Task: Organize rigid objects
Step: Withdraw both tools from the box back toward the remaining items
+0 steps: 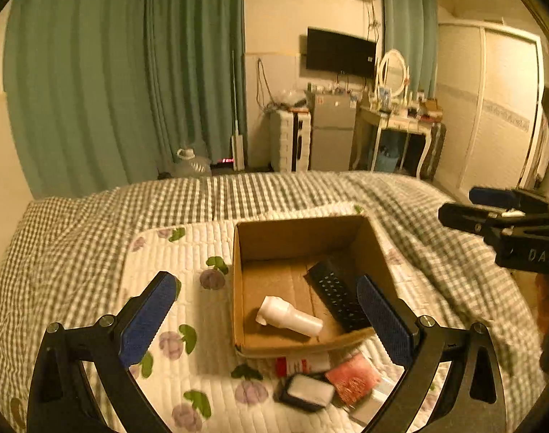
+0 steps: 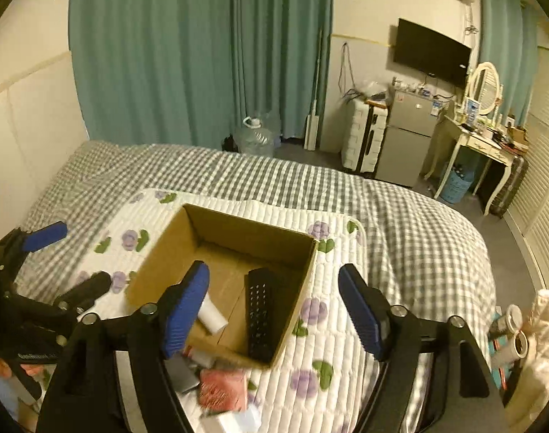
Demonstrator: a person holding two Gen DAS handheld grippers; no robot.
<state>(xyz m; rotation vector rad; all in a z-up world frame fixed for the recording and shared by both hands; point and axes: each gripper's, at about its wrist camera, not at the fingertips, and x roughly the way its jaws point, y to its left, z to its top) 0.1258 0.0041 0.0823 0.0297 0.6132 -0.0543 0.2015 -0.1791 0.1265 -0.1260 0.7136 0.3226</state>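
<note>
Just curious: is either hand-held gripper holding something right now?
No. The left hand-held gripper and right hand-held gripper are both open and empty above the cardboard box.

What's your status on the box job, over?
Left gripper open, right gripper open, both empty. Remote control and white bottle in cardboard box. Pink packet outside, nothing blocking.

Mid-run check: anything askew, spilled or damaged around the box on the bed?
Nothing looks damaged or spilled. The cardboard box sits upright with the black remote and white bottle lying loose inside. The only untidy spot is the jumbled pile just outside its near edge, including a pink packet and a dark case.
</note>
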